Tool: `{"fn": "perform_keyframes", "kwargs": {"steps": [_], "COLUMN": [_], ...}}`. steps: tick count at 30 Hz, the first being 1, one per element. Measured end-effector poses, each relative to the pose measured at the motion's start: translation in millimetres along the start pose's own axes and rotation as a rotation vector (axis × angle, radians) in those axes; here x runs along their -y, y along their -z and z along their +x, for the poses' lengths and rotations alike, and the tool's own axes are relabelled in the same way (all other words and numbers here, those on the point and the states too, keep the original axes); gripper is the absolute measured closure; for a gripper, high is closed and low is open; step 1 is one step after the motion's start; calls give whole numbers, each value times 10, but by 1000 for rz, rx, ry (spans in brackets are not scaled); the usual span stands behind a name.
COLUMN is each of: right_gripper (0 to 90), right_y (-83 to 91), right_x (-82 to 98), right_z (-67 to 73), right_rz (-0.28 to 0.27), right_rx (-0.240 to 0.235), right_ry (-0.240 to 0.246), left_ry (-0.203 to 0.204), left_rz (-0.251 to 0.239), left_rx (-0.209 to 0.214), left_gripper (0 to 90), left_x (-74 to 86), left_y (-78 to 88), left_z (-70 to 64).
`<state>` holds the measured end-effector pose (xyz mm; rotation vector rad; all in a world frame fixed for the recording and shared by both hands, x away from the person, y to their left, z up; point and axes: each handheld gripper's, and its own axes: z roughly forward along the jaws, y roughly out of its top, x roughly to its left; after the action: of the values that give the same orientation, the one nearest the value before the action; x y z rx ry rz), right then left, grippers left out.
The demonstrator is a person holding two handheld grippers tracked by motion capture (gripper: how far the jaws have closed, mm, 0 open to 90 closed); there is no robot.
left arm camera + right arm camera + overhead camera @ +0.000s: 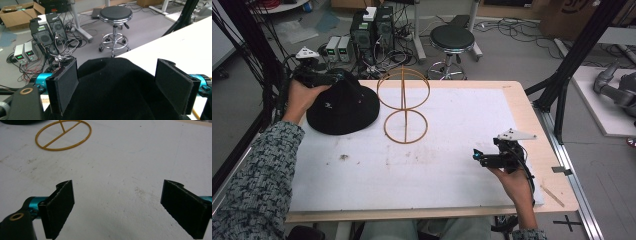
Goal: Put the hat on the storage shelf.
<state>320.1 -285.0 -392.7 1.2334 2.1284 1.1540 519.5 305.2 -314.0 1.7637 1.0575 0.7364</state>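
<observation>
A lab: power supplies (337, 48), tangled cables (392, 55), stool (452, 40).

My left gripper (324, 77) reaches far forward with jaws spread wide, while my right gripper (479, 156) hovers low, jaws likewise apart.

Even, soft overhead light is filling the room, casting only faint shadows on the white table top (452, 150). The black hat (120, 90) is swallowing detail, reading as a flat dark mass. All pictures are looking slightly soft and grainy.
</observation>
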Motion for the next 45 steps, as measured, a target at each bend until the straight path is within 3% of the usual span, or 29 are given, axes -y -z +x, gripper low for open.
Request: {"fn": "perform_keyframes", "kwargs": {"steps": [14,19,31,45], "right_gripper": [115,115,115,115], "right_y": [19,36,37,-20], "right_x": [-5,1,-7,-68], "right_z": [12,3,10,24], "right_rz": [0,-4,-6,-14], "right_rx": [-3,-3,-4,-21], "right_ry": [0,-2,3,11], "left_ry": [30,50,19,13], "left_rz": [30,44,82,105], "left_rx": [7,17,-2,-41], "left_gripper": [285,378,679,818], "left_x": [27,55,94,57], "left_y": [-139,-159,-159,-14], "left_z": [-25,-9,-25,-15]}}
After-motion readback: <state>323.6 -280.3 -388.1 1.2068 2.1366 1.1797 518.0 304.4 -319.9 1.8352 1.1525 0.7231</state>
